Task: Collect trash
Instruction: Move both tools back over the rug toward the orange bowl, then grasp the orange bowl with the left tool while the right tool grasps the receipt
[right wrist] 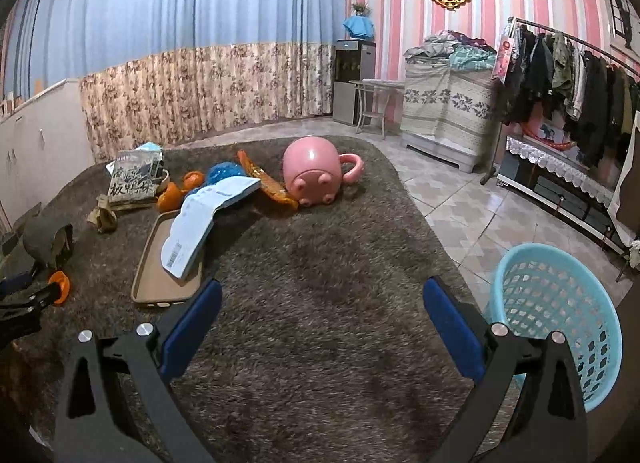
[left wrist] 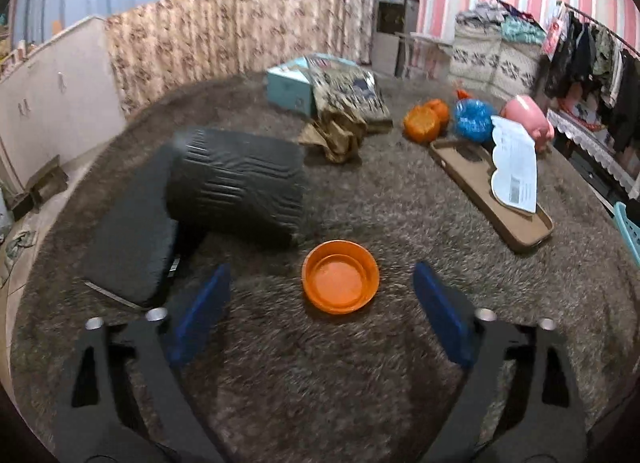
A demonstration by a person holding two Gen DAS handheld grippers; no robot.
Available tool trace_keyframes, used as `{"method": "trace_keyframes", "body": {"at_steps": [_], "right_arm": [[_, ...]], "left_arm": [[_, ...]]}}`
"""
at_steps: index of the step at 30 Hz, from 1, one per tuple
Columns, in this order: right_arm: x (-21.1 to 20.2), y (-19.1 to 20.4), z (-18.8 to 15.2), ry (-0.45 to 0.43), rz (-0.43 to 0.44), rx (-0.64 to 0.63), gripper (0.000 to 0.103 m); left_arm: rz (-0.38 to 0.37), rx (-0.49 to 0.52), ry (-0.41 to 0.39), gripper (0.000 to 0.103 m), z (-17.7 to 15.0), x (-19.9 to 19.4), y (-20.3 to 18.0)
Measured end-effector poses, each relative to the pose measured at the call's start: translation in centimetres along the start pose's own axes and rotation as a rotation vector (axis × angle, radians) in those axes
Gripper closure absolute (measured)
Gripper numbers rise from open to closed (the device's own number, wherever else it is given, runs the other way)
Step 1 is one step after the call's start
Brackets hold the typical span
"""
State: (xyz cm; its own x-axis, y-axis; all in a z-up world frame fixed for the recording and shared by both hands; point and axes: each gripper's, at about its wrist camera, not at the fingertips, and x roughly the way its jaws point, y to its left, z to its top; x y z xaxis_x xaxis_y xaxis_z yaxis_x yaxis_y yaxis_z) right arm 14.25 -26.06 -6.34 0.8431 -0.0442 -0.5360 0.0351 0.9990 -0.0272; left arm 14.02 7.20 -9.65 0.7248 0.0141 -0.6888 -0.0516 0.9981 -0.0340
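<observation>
My left gripper (left wrist: 322,291) is open, its blue pads either side of an orange bowl (left wrist: 340,277) on the brown shag carpet. A crumpled brown paper (left wrist: 336,135) and a white printed sheet (left wrist: 516,165) on a tan tray (left wrist: 472,187) lie beyond. My right gripper (right wrist: 322,307) is open and empty over bare carpet. A light-blue mesh basket (right wrist: 560,315) stands on the tiles just right of it. The right wrist view also shows the white sheet (right wrist: 200,219), the tray (right wrist: 154,275), the crumpled paper (right wrist: 102,217) and the left gripper's fingers (right wrist: 24,295) at the left edge.
A black rolled cushion (left wrist: 236,183) lies left of the bowl. Oranges (left wrist: 424,123), a blue ball (left wrist: 474,119), a pink pig toy (right wrist: 316,171), a book (right wrist: 134,177) and a teal box (left wrist: 290,89) sit at the carpet's far side. A clothes rack (right wrist: 568,63) stands right.
</observation>
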Motion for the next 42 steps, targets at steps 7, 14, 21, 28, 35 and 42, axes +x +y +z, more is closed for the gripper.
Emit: {"method": "trace_keyframes", "body": {"at_steps": [7, 14, 21, 28, 35, 42], "right_arm": [[0.8, 1.7, -0.2, 0.026, 0.011, -0.027, 0.005], [1.6, 3.7, 0.3, 0.039, 0.058, -0.024, 0.005], [4.3, 7.4, 1.7, 0.093, 0.13, -0.025, 0.005], [7.7, 11.5, 3.5, 0.135, 0.113, -0.079, 0.005], [11.5, 12.1, 4.4, 0.233, 0.08, -0.002, 0.011], [11.2, 10.8, 3.7, 0.256, 0.099, 0.028, 0.056]], "left_arm": [[-0.046, 0.014, 0.05, 0.062, -0.2, 1.3, -0.4], [-0.049, 0.045, -0.037, 0.063, -0.2, -1.1, -0.6], [-0.005, 0.056, -0.222, 0.063, 3.6, -4.9, 1.4], [0.016, 0.009, -0.272, 0.063, 6.9, -4.8, 3.9], [0.024, 0.02, -0.283, 0.063, 8.1, -4.0, 4.9], [0.01, 0.018, -0.274, 0.063, 8.0, -3.9, 4.7]]}}
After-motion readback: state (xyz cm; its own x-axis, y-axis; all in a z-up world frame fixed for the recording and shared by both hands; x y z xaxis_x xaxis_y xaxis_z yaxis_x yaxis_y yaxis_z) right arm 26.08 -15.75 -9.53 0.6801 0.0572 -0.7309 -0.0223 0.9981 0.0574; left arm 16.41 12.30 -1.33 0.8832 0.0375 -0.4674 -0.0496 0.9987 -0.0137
